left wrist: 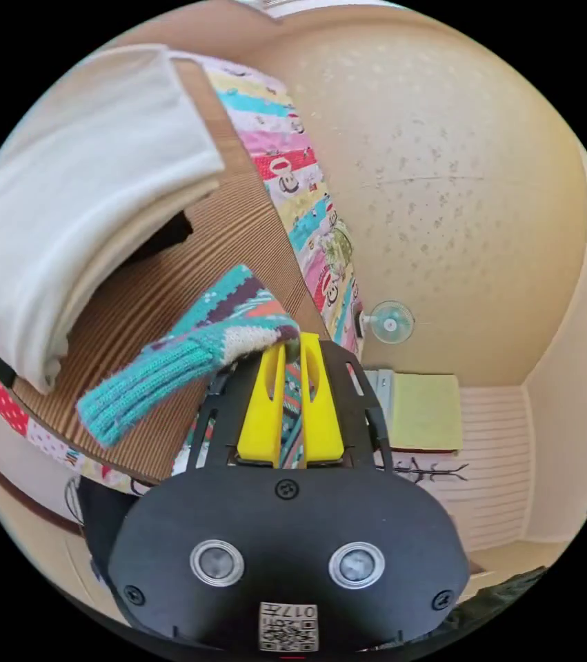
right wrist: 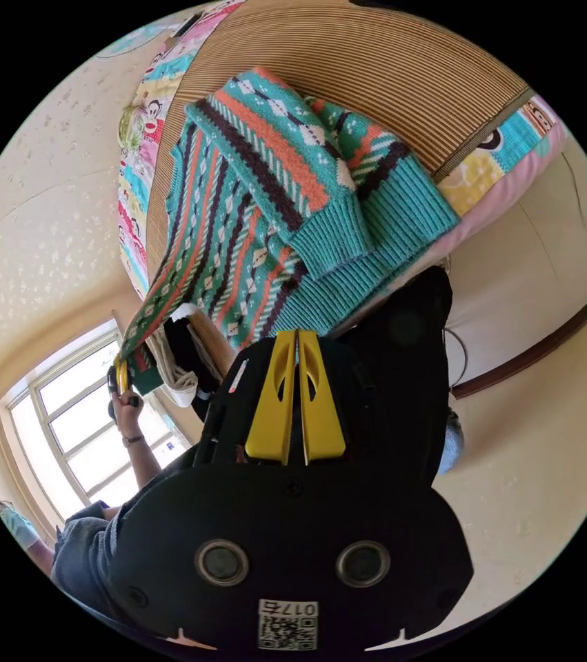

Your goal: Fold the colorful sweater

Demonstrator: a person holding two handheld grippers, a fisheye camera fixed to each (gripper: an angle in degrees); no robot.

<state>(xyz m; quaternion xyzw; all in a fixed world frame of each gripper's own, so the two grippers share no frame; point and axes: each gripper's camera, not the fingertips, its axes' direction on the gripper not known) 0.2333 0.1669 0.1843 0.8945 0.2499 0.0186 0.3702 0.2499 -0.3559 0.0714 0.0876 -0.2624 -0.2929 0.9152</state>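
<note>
Already we have the colorful sweater (right wrist: 272, 207) half folded on the striped mat (right wrist: 390, 76) of the bed, our left gripper (left wrist: 292, 345) clenched on one edge, our right gripper (right wrist: 297, 338) closed at the near hem. Pulling unevenly could drag the folded sleeve loose.

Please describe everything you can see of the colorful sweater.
The colorful sweater is a thick knit, teal with orange, dark and white patterned stripes and ribbed teal hems. It lies partly folded on a ribbed brown mat. The left gripper pinches it near a ribbed cuff, and the right gripper grips its hem.
</note>
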